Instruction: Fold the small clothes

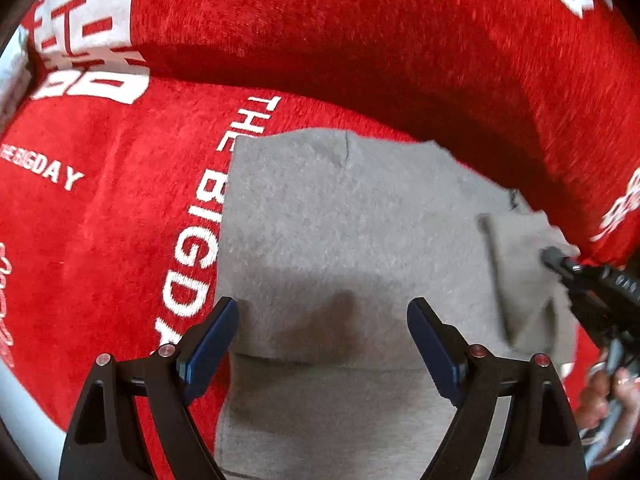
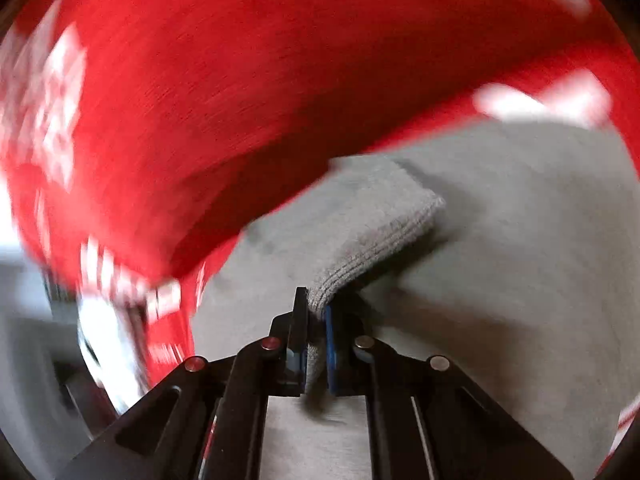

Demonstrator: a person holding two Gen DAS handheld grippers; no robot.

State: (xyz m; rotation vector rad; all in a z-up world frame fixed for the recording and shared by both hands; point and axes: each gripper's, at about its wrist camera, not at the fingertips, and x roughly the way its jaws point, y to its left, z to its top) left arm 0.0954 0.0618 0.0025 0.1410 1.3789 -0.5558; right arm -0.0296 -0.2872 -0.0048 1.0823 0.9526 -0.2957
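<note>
Grey garment [image 1: 340,240], fleecy, is seen spread flat on a red plush cover [image 1: 100,240], which is printed in white with "THE BIG DAY" [image 1: 196,232] along the garment's left edge and again, smaller, farther left. Large white characters [image 1: 88,40] are printed at the upper left of the cover; behind the garment the red fabric rises into a padded backrest [image 1: 360,32]. Left gripper [image 1: 322,332] is held low over the near part of the garment, jaws spread wide, nothing between them; its shadow falls on the grey cloth. At the right edge of the garment a ribbed cuff [image 1: 520,280] is lifted clear of the flat cloth and folded inward, pinched by the right gripper [image 1: 554,258], with part of the person's hand [image 1: 612,392] seen at the lower right. From the right wrist view, the right gripper's [image 2: 316,312] jaws are closed on the ribbed cuff [image 2: 380,232], the knit ribbing bunched between the blue pads [image 2: 329,344]. The surroundings there are motion-blurred.
</note>
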